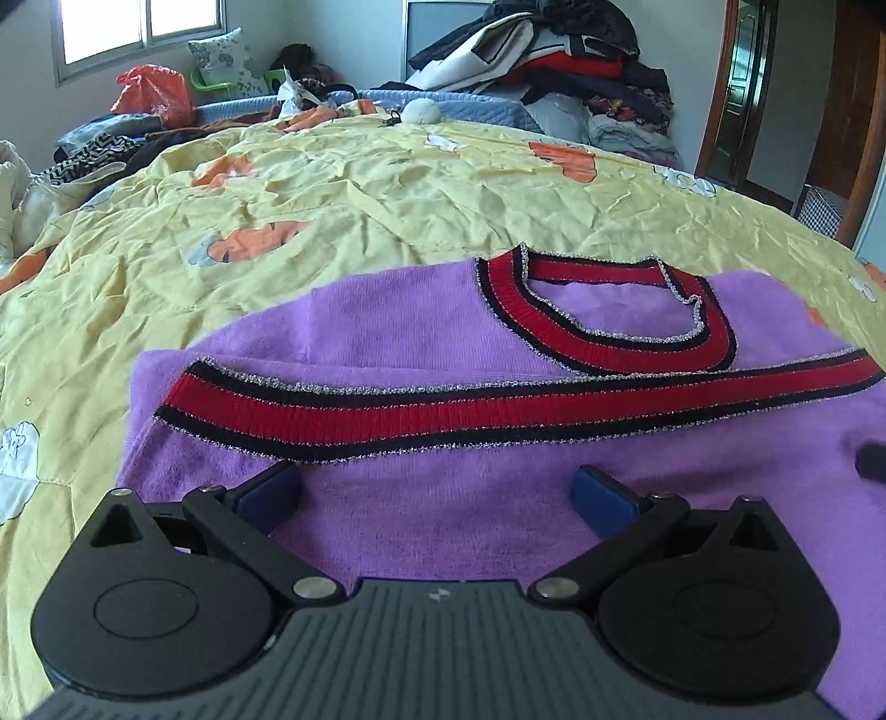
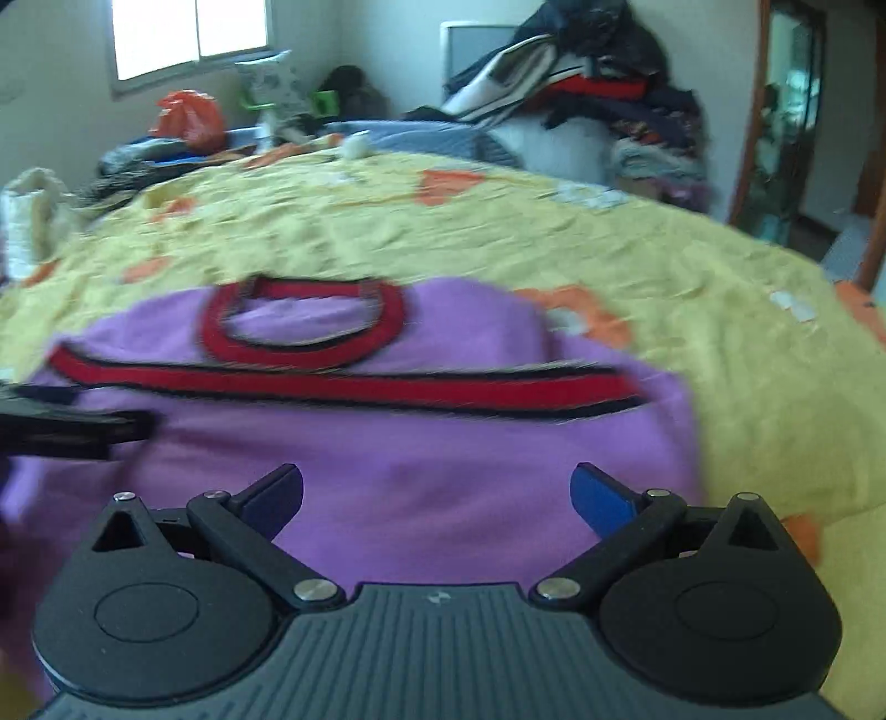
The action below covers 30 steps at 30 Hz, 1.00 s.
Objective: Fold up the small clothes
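A small purple sweater [image 1: 421, 498] lies on a yellow bedspread [image 1: 343, 188] printed with orange and white patches, and it is already folded in part: the red hem band [image 1: 498, 410], edged in dark stripes and silver thread, runs straight across the middle of the garment, just below the red collar [image 1: 637, 315]. In the left wrist view the left gripper [image 1: 437, 493] sits low over the near purple panel with its blue-padded fingers [image 1: 601, 493] spread wide apart and nothing between them; the cloth shows plainly in the gap. The right gripper [image 2: 437, 493] is likewise spread open above the near part of the sweater, empty — its view is smeared with motion blur, so whether the pads touch the fabric is hard to say. At the left edge of the right wrist view a dark shape pokes in over the sweater, probably part of the left gripper, and a small dark tip at the right edge of the left wrist view may be the right one. The sweater's right side reaches close to an orange patch on the spread. Beyond the bed stand a heap of clothes [image 1: 565, 61] against the far wall, an orange plastic bag [image 1: 152, 91] under a window [image 1: 138, 27], and a wooden door frame [image 1: 714, 111] at the right.
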Tool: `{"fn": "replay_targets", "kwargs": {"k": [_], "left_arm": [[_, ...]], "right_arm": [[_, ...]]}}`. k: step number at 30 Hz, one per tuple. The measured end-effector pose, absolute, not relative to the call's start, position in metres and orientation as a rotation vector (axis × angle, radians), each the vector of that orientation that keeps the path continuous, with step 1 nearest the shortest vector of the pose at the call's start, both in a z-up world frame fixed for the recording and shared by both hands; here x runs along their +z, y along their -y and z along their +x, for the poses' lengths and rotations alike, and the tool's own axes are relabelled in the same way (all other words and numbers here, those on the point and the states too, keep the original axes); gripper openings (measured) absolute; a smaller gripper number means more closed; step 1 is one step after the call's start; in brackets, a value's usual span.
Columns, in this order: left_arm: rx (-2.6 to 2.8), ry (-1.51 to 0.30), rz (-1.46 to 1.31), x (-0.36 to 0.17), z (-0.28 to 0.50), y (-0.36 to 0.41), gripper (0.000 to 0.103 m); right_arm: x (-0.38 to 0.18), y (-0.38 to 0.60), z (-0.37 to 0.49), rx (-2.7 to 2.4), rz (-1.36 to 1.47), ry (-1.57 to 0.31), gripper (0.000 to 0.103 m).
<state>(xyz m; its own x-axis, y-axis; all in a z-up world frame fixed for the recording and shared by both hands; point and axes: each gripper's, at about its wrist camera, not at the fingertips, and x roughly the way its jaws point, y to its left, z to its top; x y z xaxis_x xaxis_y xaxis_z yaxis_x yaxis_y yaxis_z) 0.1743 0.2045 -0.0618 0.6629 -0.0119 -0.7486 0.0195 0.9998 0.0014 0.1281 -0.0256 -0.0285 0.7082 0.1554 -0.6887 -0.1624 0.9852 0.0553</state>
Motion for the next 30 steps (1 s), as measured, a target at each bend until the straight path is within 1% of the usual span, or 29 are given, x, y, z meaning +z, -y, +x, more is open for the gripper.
{"fn": "replay_targets", "kwargs": {"k": [4,6,8,13,17,24,30], "left_arm": [[0.016,-0.848,-0.030,-0.046,0.163,-0.209,0.103],[0.002,-0.815,-0.050,-0.033,0.145,-0.211,0.103],[0.007,-0.809,-0.065,-0.027,0.127,-0.213,0.103],[0.041,-0.886,-0.066,-0.049,0.109,-0.219,0.103],[0.034,-0.836,-0.033,-0.057,0.100,-0.220,0.103],[0.030,-0.813,-0.015,-0.060,0.100,-0.221,0.103],[-0.015,-0.861,0.041,-0.057,0.093,-0.235,0.103]], "right_arm": [[-0.040,0.007,0.128,0.137,-0.053,-0.768,0.103],[-0.050,0.010,0.131,0.140,-0.029,-0.787,0.103],[-0.054,0.016,0.130,0.153,-0.002,-0.760,0.103],[-0.058,0.017,0.127,0.153,-0.003,-0.728,0.103],[-0.058,0.018,0.128,0.156,0.005,-0.724,0.103],[-0.058,0.021,0.130,0.156,0.017,-0.723,0.103],[-0.058,0.044,0.121,0.177,0.048,-0.711,0.103]]}}
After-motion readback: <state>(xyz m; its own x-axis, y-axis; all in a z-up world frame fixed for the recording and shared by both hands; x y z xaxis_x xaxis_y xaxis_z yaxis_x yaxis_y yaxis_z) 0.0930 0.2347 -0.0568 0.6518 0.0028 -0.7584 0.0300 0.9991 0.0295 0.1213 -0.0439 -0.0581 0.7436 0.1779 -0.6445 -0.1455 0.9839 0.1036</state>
